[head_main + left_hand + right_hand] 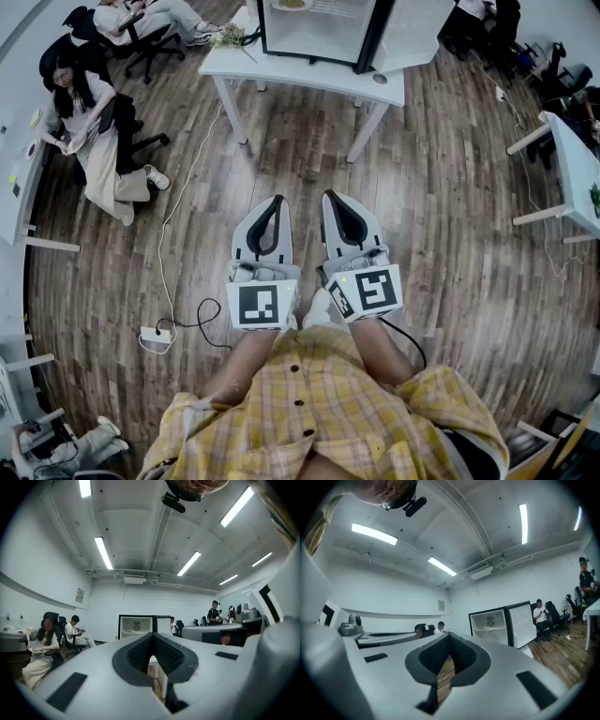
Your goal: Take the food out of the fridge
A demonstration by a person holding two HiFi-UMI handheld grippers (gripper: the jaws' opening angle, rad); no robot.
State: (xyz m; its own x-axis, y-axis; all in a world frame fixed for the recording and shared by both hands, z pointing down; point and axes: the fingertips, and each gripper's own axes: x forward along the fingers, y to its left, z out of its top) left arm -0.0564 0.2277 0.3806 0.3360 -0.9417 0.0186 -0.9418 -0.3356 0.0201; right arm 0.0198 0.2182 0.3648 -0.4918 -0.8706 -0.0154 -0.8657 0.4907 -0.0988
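Note:
A small black fridge (319, 28) stands on a white table (309, 77) at the far end of the head view, with its door (408, 33) swung open. A plate of food (292, 5) rests on a shelf inside. The fridge (136, 626) also shows far off in the left gripper view, and the fridge (492, 623) in the right gripper view, plate (482, 629) on its shelf. My left gripper (277, 200) and right gripper (330, 196) sit side by side close to my body, well short of the table. Both are shut, tips meeting, and hold nothing.
Wooden floor lies between me and the table. A seated person (89, 122) and office chairs are at the left. A power strip (155, 334) with a cable lies on the floor at my left. Another white desk (572, 159) stands at the right.

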